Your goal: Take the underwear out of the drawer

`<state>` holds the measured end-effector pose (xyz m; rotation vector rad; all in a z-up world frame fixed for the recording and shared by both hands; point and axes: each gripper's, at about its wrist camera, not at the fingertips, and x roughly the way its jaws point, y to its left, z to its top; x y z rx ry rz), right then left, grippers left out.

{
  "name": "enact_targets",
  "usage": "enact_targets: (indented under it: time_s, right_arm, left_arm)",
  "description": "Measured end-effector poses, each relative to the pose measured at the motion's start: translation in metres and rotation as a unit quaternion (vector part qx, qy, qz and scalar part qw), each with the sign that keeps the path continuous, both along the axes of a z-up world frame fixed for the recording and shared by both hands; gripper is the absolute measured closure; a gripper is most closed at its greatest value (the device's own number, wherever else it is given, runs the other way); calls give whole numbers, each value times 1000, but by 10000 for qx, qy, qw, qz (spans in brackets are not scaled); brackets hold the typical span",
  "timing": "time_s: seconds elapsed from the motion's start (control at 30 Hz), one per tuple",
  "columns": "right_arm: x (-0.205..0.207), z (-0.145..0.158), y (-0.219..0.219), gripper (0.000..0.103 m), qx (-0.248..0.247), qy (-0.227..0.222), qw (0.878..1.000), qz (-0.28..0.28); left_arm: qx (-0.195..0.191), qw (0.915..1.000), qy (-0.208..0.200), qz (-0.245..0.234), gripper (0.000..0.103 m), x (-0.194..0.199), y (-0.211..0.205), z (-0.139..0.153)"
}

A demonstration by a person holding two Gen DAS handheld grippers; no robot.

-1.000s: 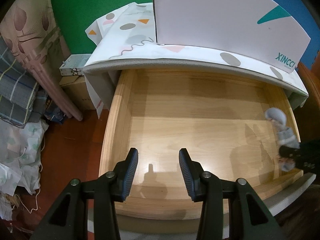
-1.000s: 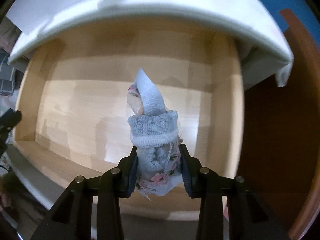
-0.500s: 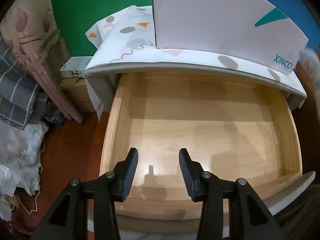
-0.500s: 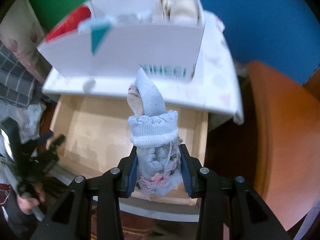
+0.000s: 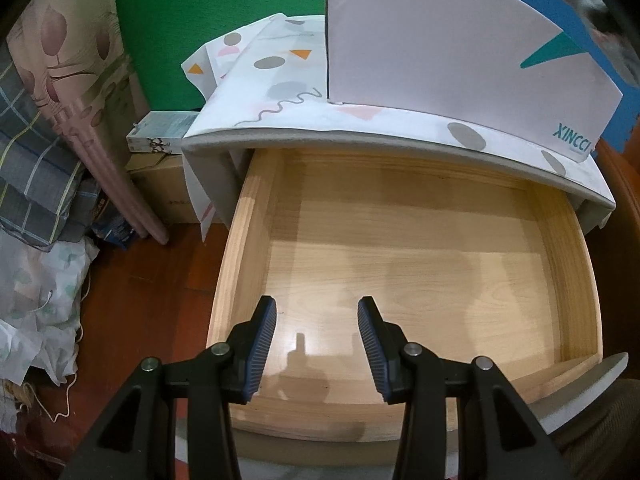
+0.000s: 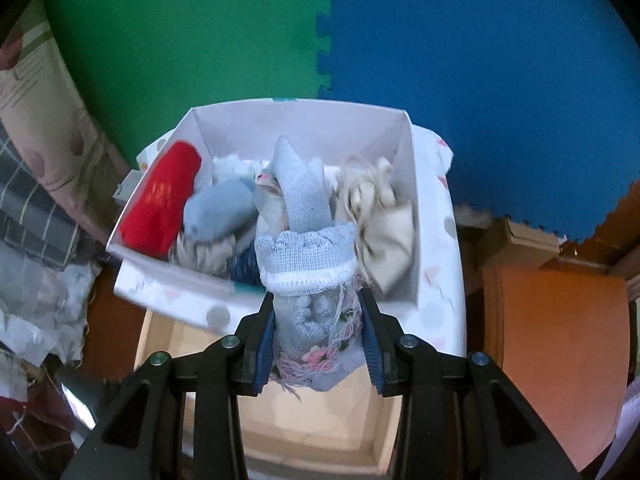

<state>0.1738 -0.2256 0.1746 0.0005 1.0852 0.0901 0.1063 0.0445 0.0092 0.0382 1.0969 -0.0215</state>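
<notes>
We see our right gripper (image 6: 318,336) clamped on the pale blue knitted underwear (image 6: 308,276), holding it up over the white box (image 6: 404,152) of rolled garments, clear of the wooden drawer (image 5: 248,248). Our left gripper (image 5: 317,340) hangs over the drawer, fingers parted around nothing. A blurred shape at the left view's top right may be that same underwear.

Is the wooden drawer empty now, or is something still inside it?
Empty, as far as visible: the drawer shows only bare wood; its rear part under the tabletop is hidden.

Cabinet top (image 5: 280,92) under patterned paper (image 5: 276,64), white box (image 5: 440,40) standing on it
</notes>
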Motion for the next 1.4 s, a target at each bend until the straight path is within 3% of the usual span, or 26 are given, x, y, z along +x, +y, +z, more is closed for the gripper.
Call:
enact_targets:
  time_s: [0.2,0.5,0.67,0.77,0.97,1.1,1.23,1.4]
  right_arm:
    - [51,-18,10,65,-162,158,9996,-171]
    - [80,-50,14,58,-235,417,9984,-302]
    - [80,-56,16,35,-232,367,9986,-316]
    - [76,-55,15,29,-123,301,9990,-293]
    - [44,-27,13,12,80,-144,9997,-158]
    - [-2,-15,9,4,147,-475,9987,-70]
    - [-56,-27,4,2,-18,-639,9979,-122]
    - [-119,-78,-1,1,-227,-594,9976,-286]
  left_arm:
    - [2,10000,4,7,60,0,0,0]
    - [60,10000,-37,-62,60,-2,-5,-1]
    - [93,9999,-58,-56,60,-1,-7,0]
    - [111,9999,-65,-68,60,-1,-8,0]
    - [137,9999,-72,-74,60,0,-10,1]
    - [188,9997,-109,-82,60,-2,-11,2]
    - [202,9995,-200,-106,60,-5,-12,5]
    - [269,9990,-353,-105,60,-12,-12,12]
